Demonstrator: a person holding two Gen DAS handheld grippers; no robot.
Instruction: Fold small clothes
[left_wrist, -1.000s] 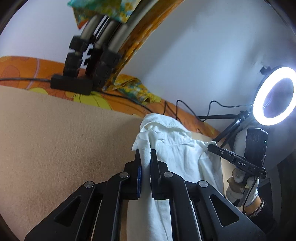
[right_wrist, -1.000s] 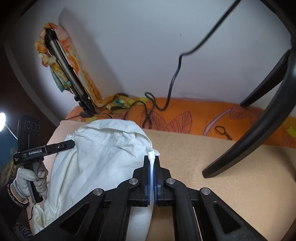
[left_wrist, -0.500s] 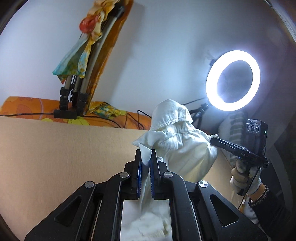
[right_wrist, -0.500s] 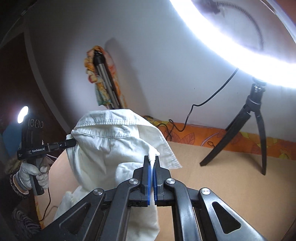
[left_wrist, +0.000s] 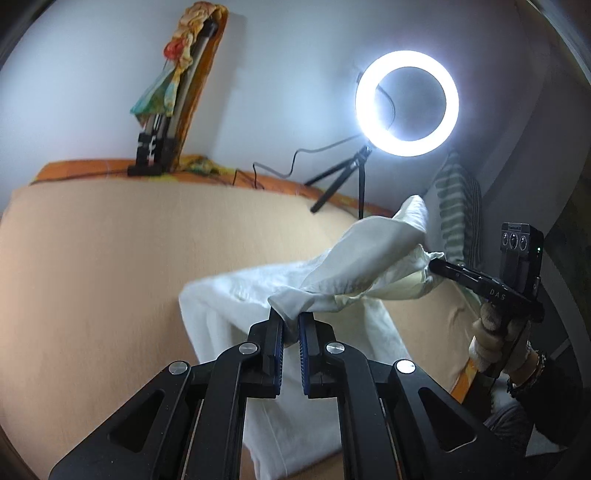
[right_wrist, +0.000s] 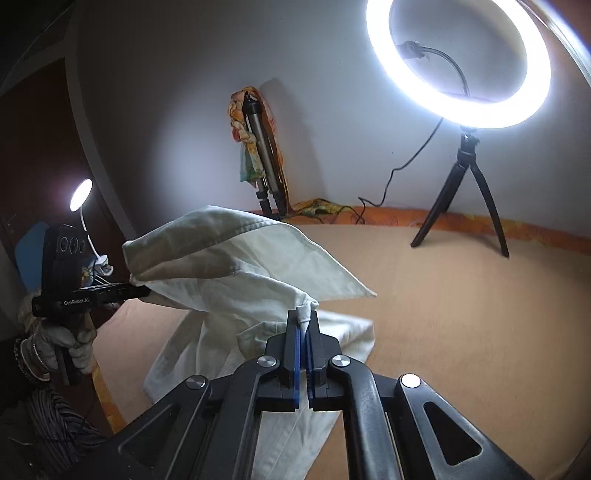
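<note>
I have both tongs, left (left_wrist: 291, 325) and right (right_wrist: 303, 325), clamped on the white shirt (left_wrist: 354, 266); since a second ago I've pulled it nearer, its top stretched between them, its tail draped on the beige bed (left_wrist: 110, 266).

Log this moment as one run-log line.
stage: mid-fold | left gripper: shut on white shirt | right gripper: shut on white shirt | shirt: upper part lifted, lower part on tan surface

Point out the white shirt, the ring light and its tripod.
white shirt (right_wrist: 236, 266): right wrist view, lifted upper panel.
ring light (left_wrist: 407, 102): left wrist view, glowing ring's bottom left arc.
tripod (right_wrist: 466, 173): right wrist view, upper stem above the legs.
</note>
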